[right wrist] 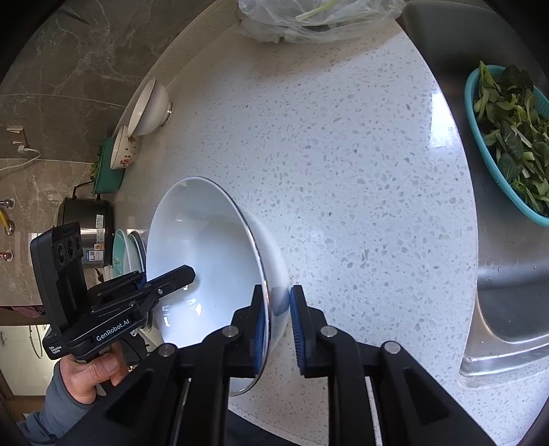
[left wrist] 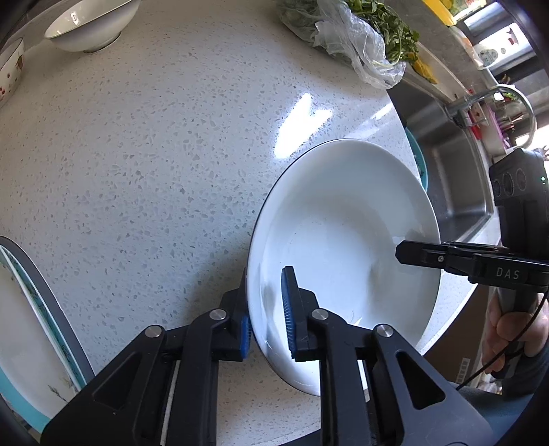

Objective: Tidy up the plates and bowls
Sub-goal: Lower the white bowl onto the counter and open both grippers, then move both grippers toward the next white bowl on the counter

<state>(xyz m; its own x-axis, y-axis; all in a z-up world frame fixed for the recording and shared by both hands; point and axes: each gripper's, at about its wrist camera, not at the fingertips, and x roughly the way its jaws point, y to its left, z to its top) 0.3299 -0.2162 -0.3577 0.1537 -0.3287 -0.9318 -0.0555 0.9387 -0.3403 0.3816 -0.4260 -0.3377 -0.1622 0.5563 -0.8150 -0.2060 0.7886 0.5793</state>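
Speckled white stone counter point(left wrist: 154, 154) w/ steel sink point(right wrist: 507, 291) on the far side. Big white bowl point(left wrist: 343, 247) sits over the counter near the sink edge, tilted, gripped from both sides. Left gripper point(left wrist: 266, 329) clamped on bowl's near rim, one blue pad inside, one outside. Right gripper point(right wrist: 278, 329) clamped on the opposite rim, same way. Can't tell if the bowl's base touches the counter. Teal-rimmed plates point(left wrist: 31, 326) stacked at left. Teal basket of greens point(right wrist: 507, 144) in the sink. 2nd white bowl point(left wrist: 89, 24) + small floral bowl point(right wrist: 125, 151) by the back wall. Bagged greens point(left wrist: 346, 37) at back.
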